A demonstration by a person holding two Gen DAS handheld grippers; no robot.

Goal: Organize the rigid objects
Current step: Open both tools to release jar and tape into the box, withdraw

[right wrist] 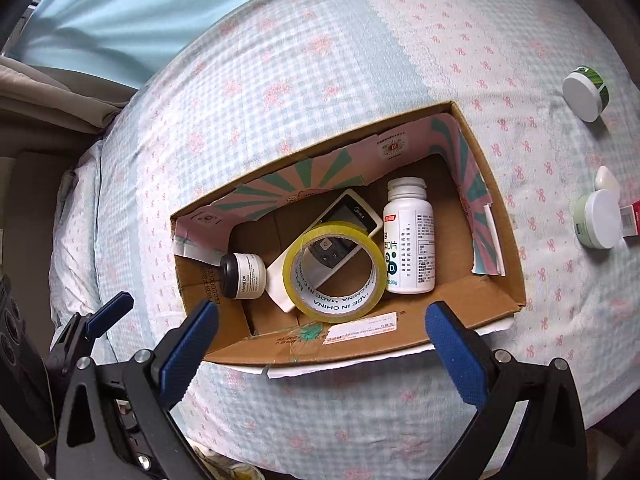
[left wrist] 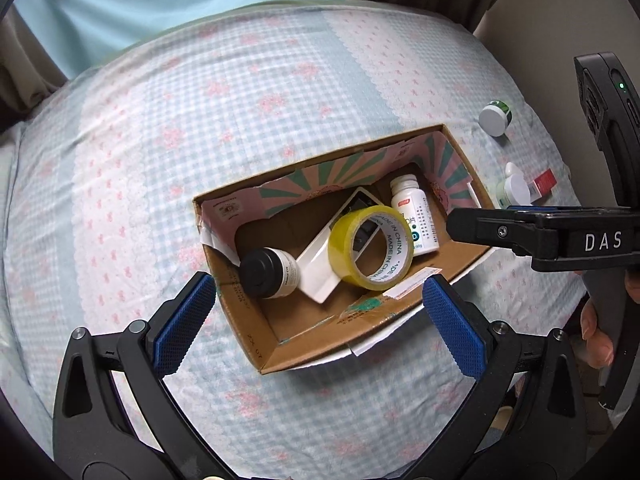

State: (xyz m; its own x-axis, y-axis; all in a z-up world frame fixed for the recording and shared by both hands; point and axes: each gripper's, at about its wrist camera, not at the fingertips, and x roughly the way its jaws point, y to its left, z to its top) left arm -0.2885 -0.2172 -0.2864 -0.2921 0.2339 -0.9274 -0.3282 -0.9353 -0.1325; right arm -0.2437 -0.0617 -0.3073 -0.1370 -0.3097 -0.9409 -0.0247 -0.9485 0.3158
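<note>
The box [right wrist: 472, 308], an open cardboard carton, rests on a bed [right wrist: 300, 60] covered in a blue-checked sheet with pink bows.

Contents of the box:
- Tape roll [right wrist: 372, 276], yellow, tilted, leaning on the remote.
- Remote [right wrist: 352, 212], white, lying aslant under the tape roll; part of it shows through the roll's core.
- White bottle [right wrist: 412, 236], on its side, just right of the tape roll, cap pointing to the far wall.
- Black-capped jar [right wrist: 244, 270], on its side at the left end of the box, close beside the remote.

Items outside the box, on the bed to its right, well apart from it:
- Green-banded jar [right wrist: 586, 92], white lid facing the camera.
- Pale green jar [right wrist: 598, 220], nearer, with a red-and-white item [right wrist: 630, 220] just beside it and a small white item [right wrist: 606, 180] just behind it.

Left tongs [left wrist: 320, 320]: released, blue pads spread wide, nothing between them, hovering at the near left part of the box.

Right tongs [right wrist: 320, 340]: released, pads spread wide, empty, hovering over the near wall of the box. In the left wrist view the right tool reaches in from the right above the box's right end, with fingertips of a hand [left wrist: 600, 332] on its handle.
</note>
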